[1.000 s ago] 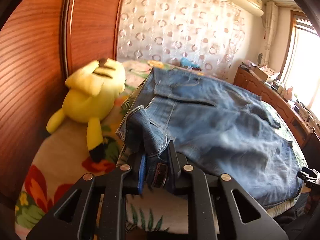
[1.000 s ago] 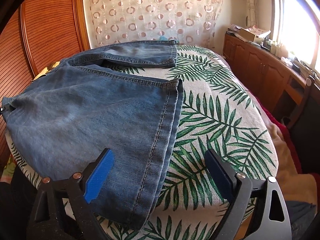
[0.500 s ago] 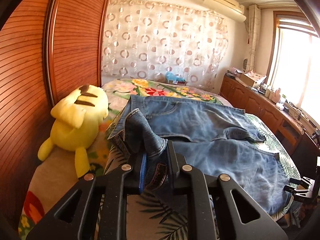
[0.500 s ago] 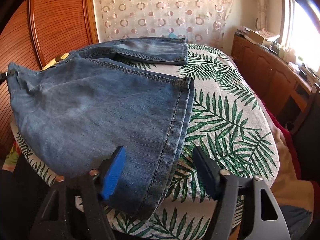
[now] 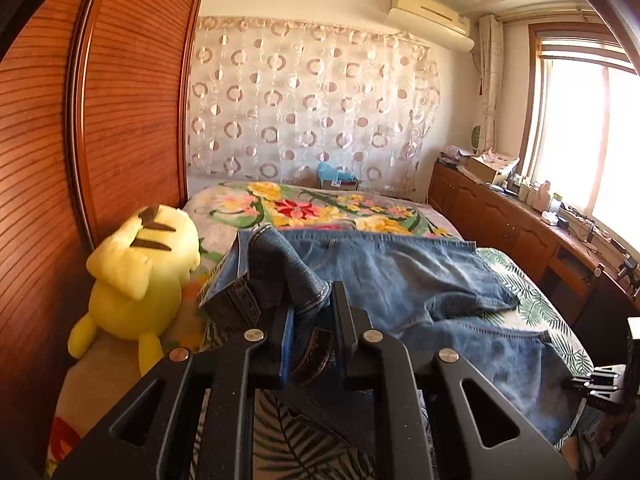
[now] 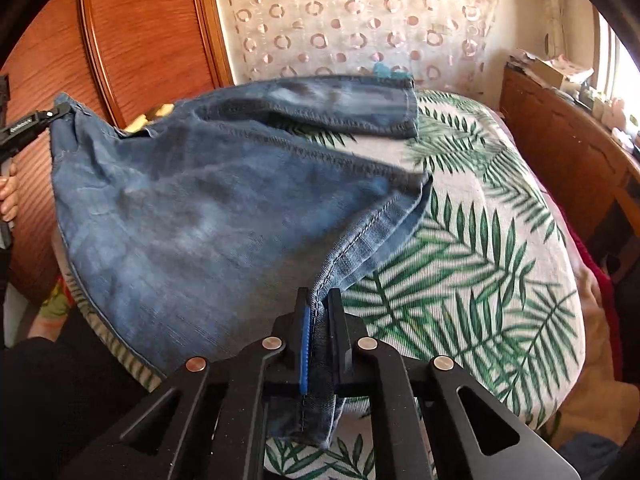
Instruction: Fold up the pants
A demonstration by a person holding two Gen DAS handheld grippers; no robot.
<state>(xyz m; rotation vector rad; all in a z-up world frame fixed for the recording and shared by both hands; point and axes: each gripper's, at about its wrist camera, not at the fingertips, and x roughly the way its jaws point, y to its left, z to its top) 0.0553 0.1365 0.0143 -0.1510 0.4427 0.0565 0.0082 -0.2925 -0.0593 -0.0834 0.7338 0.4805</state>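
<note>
Blue jeans [image 5: 420,280] lie spread across the bed, waist end toward the yellow toy and legs toward the window side. My left gripper [image 5: 310,304] is shut on the bunched waistband with its brown leather patch, and holds it raised off the bed. In the right wrist view the jeans [image 6: 192,216] hang stretched between both grippers. My right gripper [image 6: 318,300] is shut on the stitched hem of the near leg. The far leg [image 6: 340,100] lies flat behind. The left gripper [image 6: 60,112] shows at the far left edge, pinching the waist corner.
A yellow plush toy [image 5: 136,280] sits against the wooden wardrobe [image 5: 120,120] on the left. The bed [image 6: 480,260] has a palm-leaf cover and a floral blanket [image 5: 320,208]. A wooden cabinet [image 5: 520,232] with clutter runs under the window.
The right gripper's jaws went from wide open around the leg hem to shut on it. The left gripper rose with the waistband, lifting and stretching the denim.
</note>
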